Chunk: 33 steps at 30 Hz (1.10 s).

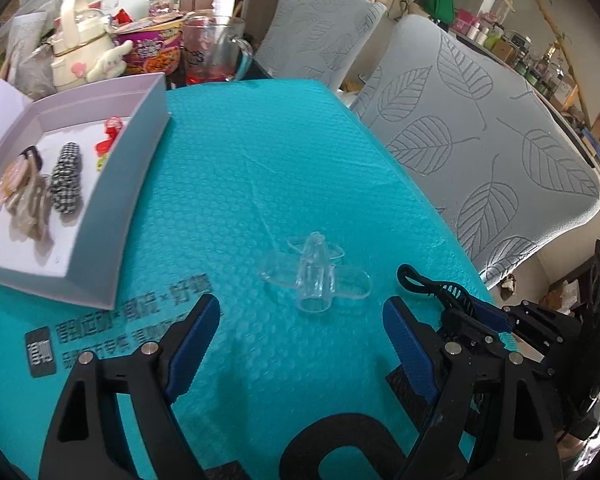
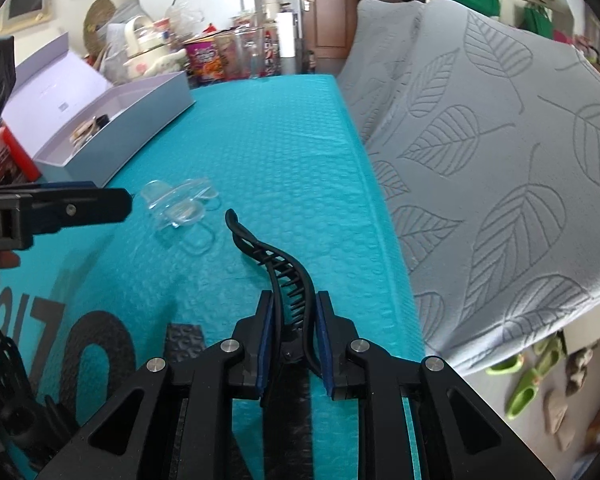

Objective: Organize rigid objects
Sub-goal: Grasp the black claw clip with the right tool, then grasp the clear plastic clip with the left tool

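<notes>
The right gripper (image 2: 294, 344) is squeezed tight on a black hair claw clip (image 2: 276, 268), low in the middle. The left gripper (image 1: 300, 344) has its fingers wide apart, with a clear hair clip (image 1: 314, 276) lying on the teal mat (image 1: 260, 152) just ahead. The white box (image 1: 140, 168) sits at upper left.

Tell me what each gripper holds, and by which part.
The right gripper clamps the black hair claw near its hinge end. The left gripper is open, holding nothing.

Clear hair clip (image 1: 314, 272) on mat (image 1: 260, 152), right of box (image 1: 140, 184) holding clips.
</notes>
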Tool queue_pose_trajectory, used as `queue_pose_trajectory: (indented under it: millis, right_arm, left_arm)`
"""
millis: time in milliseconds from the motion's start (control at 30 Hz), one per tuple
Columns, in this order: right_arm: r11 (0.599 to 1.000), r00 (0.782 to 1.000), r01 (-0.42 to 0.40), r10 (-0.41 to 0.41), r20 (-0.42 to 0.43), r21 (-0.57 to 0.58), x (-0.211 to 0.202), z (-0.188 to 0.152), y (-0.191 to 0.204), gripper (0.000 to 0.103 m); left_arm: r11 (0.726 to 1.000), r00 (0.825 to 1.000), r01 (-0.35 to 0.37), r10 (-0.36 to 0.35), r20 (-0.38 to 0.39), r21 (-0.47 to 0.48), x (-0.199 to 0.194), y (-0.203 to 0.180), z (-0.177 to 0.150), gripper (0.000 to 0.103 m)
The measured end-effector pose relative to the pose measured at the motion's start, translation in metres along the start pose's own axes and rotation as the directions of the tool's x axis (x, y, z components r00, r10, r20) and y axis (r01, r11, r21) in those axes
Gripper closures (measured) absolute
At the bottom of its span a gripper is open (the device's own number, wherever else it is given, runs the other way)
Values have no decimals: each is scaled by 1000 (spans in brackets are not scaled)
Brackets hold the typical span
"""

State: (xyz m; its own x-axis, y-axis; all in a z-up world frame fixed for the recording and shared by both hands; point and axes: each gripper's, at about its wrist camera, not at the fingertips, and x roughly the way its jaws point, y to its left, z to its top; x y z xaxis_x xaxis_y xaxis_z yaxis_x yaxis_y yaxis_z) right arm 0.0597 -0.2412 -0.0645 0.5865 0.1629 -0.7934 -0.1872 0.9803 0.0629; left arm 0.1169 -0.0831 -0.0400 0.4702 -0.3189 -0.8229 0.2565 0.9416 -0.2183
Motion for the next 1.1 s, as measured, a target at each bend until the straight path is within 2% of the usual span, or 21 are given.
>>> queue_pose_trajectory:
  millis: [333,500,600,633,700,1100]
  right_arm:
    - [996,999,42,-42,-3,79,-5,0,-18,83]
    - [994,999,49,-49,-2,93,-4,2,-20,83]
    - [994,999,48,-48,-1,96,-4,3,-21,83]
    - [994,999,46,-47,0,96,-4,3,-20,83]
    - [994,999,44,-44,2,97,-5,3,-20,83]
    - [994,998,52,-55,24,99,-18,0,-13,83]
  left_arm:
    - [1000,997,20,-18,-79,24,45,-10,10,19]
    - [995,997,-35,42,-68,95,51,-20,13,19]
    - [993,997,-47,54,-57,113,51,-20,10,19]
    - [991,997,-53,60,-51,120,50,-20,8,24]
    - [989,997,-68,73,-35,134,48,-20,5,25]
    - [987,998,-49,42,50,153,11,-24,-1,25]
